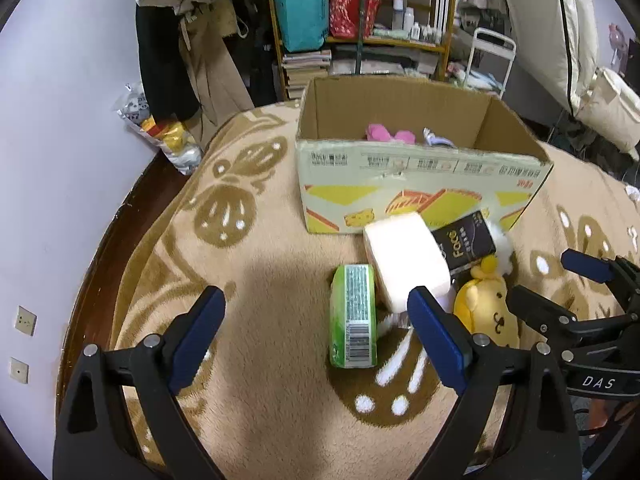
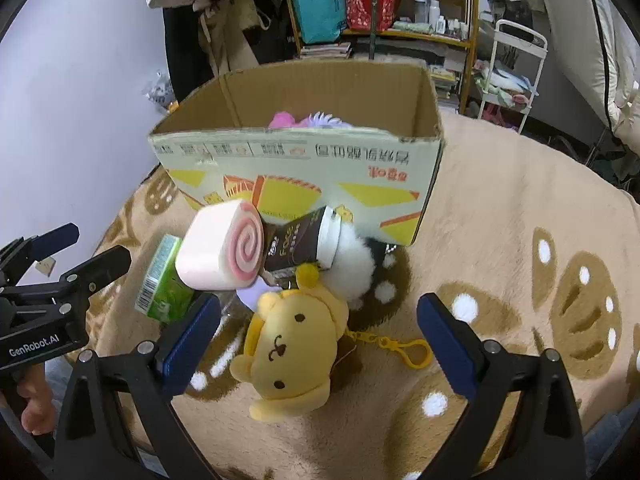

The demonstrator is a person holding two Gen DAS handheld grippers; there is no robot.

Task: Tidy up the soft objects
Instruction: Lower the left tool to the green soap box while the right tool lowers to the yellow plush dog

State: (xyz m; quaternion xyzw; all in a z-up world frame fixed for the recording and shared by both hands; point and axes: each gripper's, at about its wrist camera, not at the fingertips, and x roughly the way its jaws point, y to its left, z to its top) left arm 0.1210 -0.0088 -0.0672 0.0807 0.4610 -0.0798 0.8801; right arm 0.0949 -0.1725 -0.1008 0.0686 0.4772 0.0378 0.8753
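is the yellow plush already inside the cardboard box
No, the yellow plush lies on the blanket in front of the cardboard box.

Left gripper [image 1: 316, 338] jaws wide apart, right gripper [image 2: 320, 340] likewise (both angled downward)

"Face" stands on the black tissue pack [image 1: 466, 246]. The right gripper [image 1: 560, 280] reads "DAS". The left gripper [image 2: 76, 256] reads "GenRobot.AI".
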